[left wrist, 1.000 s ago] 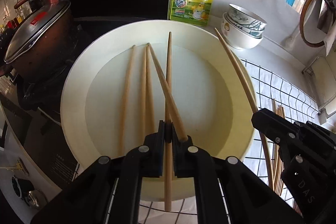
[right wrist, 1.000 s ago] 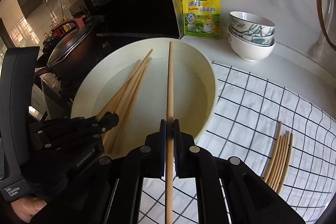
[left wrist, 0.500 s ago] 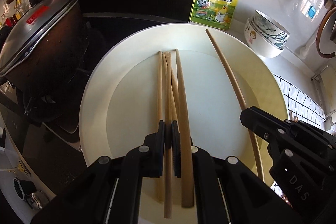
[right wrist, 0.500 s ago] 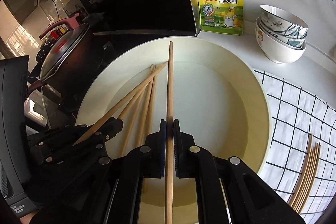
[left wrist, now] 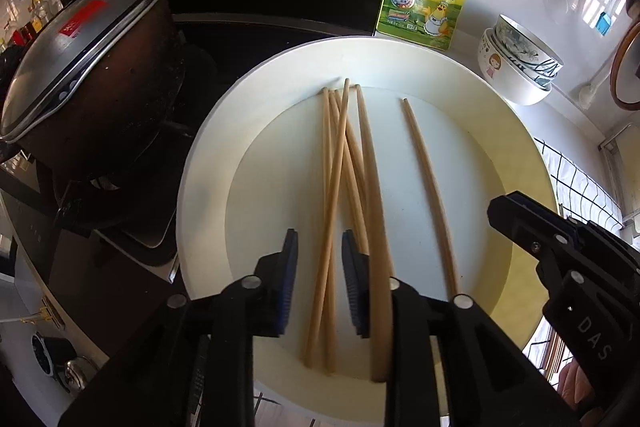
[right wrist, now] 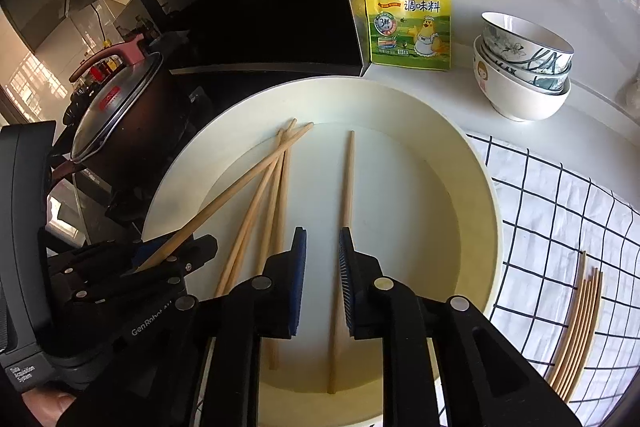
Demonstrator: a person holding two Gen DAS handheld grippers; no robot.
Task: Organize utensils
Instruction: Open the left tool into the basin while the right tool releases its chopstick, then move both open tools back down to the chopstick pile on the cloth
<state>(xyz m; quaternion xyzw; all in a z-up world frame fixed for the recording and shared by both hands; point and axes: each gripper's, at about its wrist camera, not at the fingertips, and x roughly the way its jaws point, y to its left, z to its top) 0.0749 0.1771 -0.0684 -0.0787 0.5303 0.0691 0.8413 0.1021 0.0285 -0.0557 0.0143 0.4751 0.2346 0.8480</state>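
Both grippers hang over the wide cream basin (left wrist: 208,187), pointing steeply down into it, and both sets of jaws are opening. Between the fingers of the left gripper (left wrist: 319,283) a chopstick (left wrist: 332,187) lies free on the basin floor, the blue pads standing clear of it on either side; it crosses the small heap of chopsticks (left wrist: 362,163) just to its right, so it seems released, not gripped. The right gripper (right wrist: 322,281) likewise has its pads apart with a single chopstick (right wrist: 347,179) running up between them, touching neither pad as far as the right wrist view shows. That stick lies apart from the heap, on the side nearer the checked cloth (right wrist: 552,195). Every stick in the basin lies with its long axis running away from the grippers toward the far rim, roughly in line with the fingers, thin tips at the far end. More chopsticks (right wrist: 576,331) lie in a neat bundle on the cloth, well apart from the basin on the right, so the right hand is the nearer one for fetching them; from there the left gripper would have to cross the whole basin. Any next pick there probably needs the jaws turned across that bundle's length.
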